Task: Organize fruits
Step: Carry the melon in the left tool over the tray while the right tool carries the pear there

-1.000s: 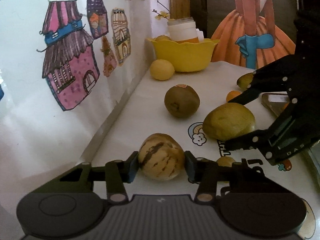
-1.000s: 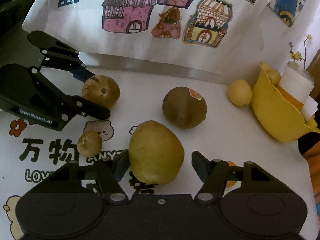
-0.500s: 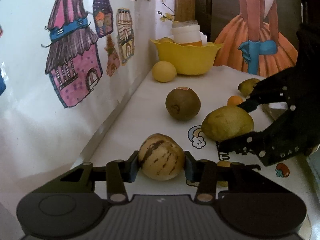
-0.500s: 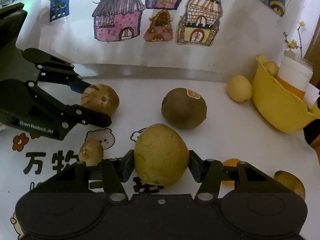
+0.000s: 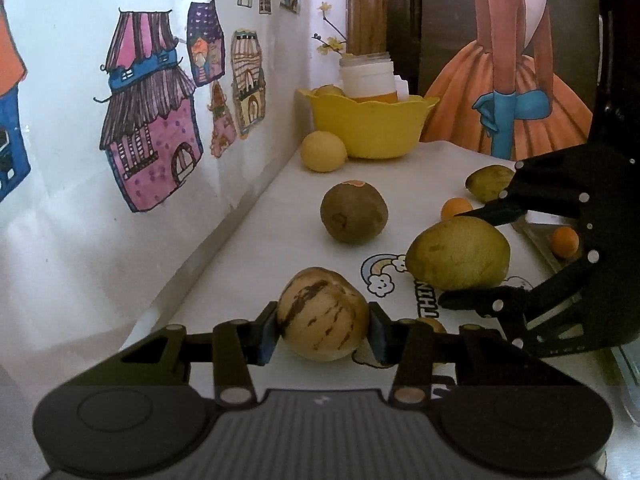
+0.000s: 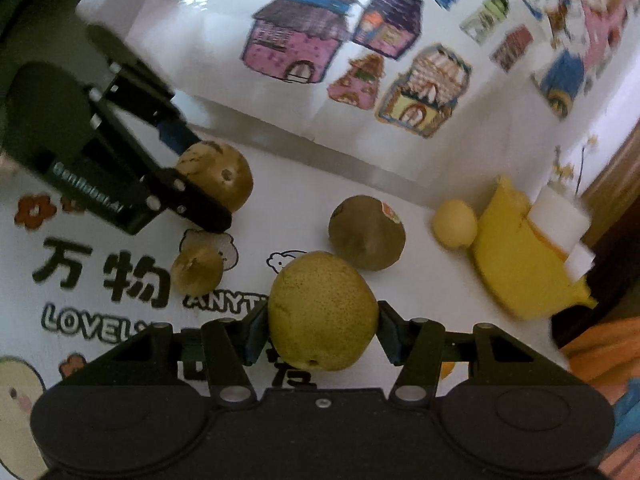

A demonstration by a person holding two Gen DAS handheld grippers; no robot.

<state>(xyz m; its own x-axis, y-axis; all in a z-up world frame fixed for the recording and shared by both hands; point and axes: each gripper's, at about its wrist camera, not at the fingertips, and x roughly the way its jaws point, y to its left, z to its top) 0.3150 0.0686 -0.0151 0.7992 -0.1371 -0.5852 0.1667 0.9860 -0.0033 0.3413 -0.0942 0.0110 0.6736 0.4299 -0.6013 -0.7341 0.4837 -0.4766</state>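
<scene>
So, both grippers have a fruit clamped between their pads.

The left gripper [image 5: 323, 326] is closed on a striped yellow fruit [image 5: 322, 314] resting on the white table [image 5: 256, 248], while the right gripper [image 6: 322, 330] pinches the green pear [image 6: 322, 312] (that view is blurry). Beyond the jaws sit a brown kiwi [image 5: 354, 213], a lemon [image 5: 323, 151] and the yellow bowl [image 5: 370, 128]. A small orange fruit [image 6: 447, 368] is mostly hidden behind the right finger.

White wall [image 5: 72, 208] on left, house drawings [image 5: 150, 120] taped on. Printed white tablecloth [image 5: 256, 240]. Far: wooden post [image 5: 366, 4], painting of orange dress [image 5: 516, 92]. Dim light.
</scene>
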